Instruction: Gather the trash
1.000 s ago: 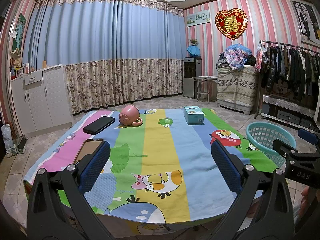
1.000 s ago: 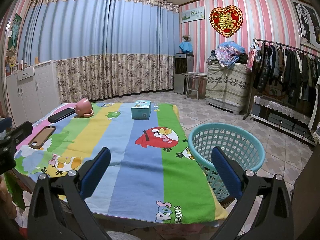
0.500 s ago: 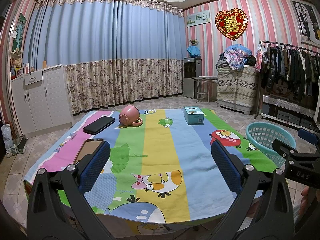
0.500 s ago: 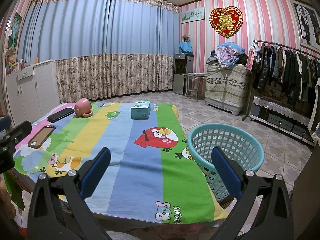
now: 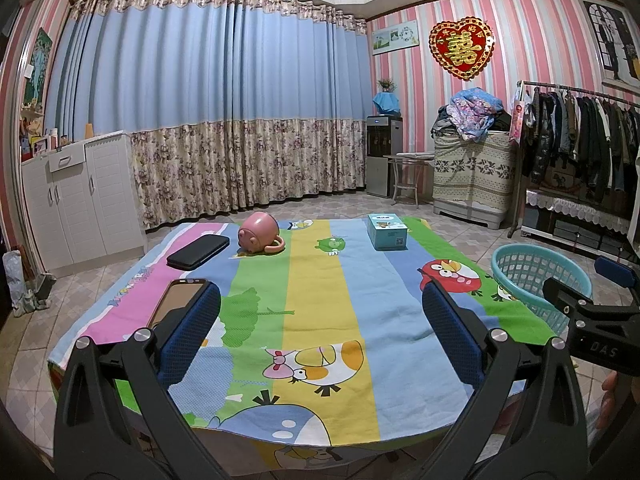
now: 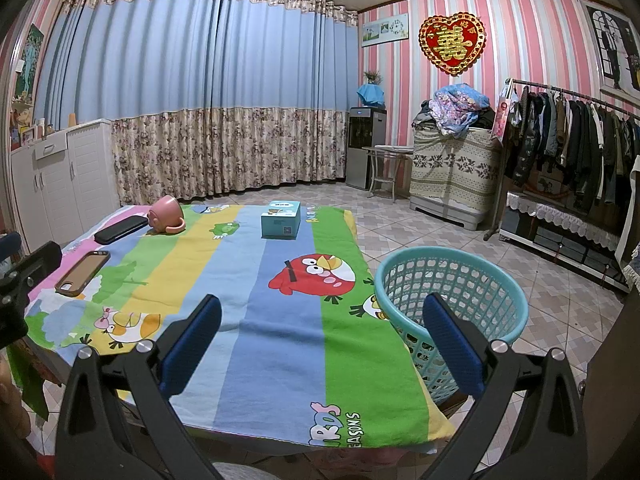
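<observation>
The left gripper (image 5: 320,336) and the right gripper (image 6: 320,336) both stood with jaws spread wide, holding nothing, above the near edge of the table (image 6: 276,344) with its cartoon-print cloth. Relative to the teal basket (image 6: 452,280) just beside the table's right edge: the small blue box (image 6: 281,220) lay at the far end of the table, the pink cup (image 6: 166,210) on its side further left, the black case (image 6: 120,229) and phone (image 6: 82,272) beyond that.
</observation>
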Demonstrator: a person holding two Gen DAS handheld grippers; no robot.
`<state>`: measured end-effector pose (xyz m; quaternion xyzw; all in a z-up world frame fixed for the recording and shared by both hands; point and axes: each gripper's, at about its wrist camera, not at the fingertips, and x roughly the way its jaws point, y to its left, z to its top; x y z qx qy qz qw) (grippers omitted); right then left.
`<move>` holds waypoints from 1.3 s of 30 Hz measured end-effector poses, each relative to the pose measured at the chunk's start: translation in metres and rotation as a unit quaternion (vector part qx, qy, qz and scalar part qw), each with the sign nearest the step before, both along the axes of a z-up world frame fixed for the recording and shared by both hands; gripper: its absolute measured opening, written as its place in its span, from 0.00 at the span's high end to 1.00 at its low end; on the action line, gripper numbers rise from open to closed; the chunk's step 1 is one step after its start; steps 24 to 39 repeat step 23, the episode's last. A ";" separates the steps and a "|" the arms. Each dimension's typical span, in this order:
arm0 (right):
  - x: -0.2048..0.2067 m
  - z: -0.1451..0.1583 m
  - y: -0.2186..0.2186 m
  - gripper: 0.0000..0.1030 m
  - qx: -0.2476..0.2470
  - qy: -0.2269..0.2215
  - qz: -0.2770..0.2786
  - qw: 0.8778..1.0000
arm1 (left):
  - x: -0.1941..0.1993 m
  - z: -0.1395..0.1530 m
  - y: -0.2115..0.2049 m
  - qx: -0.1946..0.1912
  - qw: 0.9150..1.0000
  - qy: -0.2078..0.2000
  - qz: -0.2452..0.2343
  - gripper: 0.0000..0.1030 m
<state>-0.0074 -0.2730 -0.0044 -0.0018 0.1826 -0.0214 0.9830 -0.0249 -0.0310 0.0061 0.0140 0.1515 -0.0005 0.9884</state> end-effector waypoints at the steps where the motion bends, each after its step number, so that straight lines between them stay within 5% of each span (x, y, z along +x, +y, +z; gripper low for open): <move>1: 0.000 0.000 0.000 0.04 0.000 0.000 0.000 1.000 | 0.000 0.000 0.000 -0.001 1.000 0.001 -0.001 0.05; 39: 0.000 -0.001 0.000 0.04 -0.003 -0.001 -0.001 1.000 | -0.002 0.010 0.003 -0.003 1.000 0.004 -0.009 0.05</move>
